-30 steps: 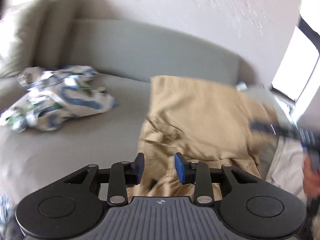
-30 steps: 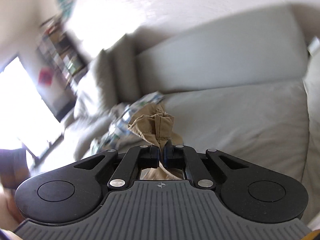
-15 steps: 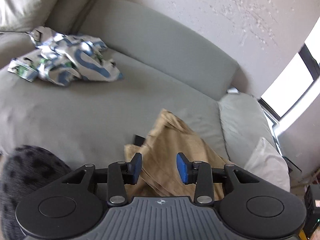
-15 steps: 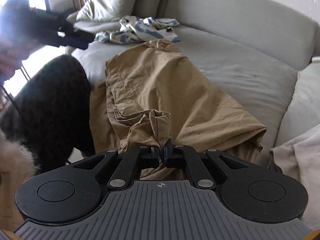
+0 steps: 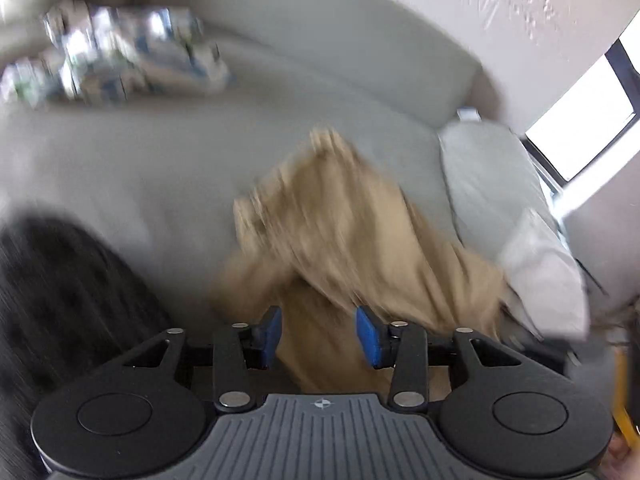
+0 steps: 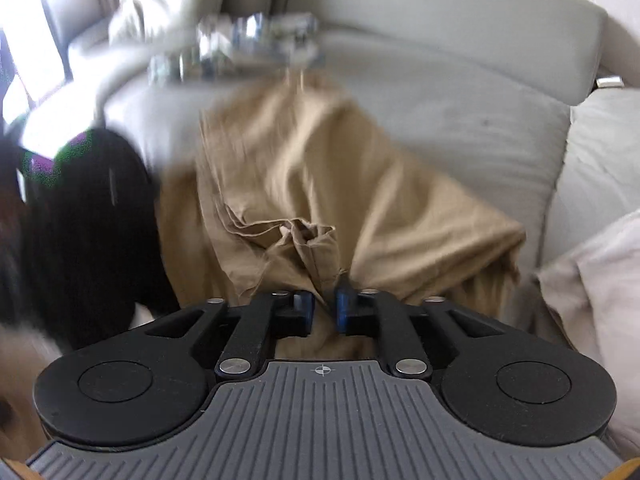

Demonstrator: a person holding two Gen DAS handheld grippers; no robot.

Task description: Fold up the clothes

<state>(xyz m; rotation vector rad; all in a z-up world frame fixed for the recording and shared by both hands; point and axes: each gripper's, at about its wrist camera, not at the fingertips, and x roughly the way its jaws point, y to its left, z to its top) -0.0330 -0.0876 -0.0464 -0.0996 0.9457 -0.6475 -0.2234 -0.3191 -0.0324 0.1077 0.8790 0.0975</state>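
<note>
A tan garment (image 5: 352,240) lies crumpled on the grey sofa seat (image 5: 140,168), blurred in the left wrist view. It also shows in the right wrist view (image 6: 320,168), spread toward the sofa back. My left gripper (image 5: 318,334) is open and empty just above the garment's near edge. My right gripper (image 6: 324,312) has its jaws slightly apart, with a bunched fold of the garment still between them.
A blue-and-white patterned garment (image 5: 120,60) lies at the back left of the seat, also seen in the right wrist view (image 6: 248,48). Pale cushions (image 5: 500,200) stand at the right end. A dark leg (image 5: 60,300) is at the left near edge.
My right gripper's jaws have parted a little from their tight grip on the tan fold. The left gripper has dropped closer to the garment. Both views are shaking.
</note>
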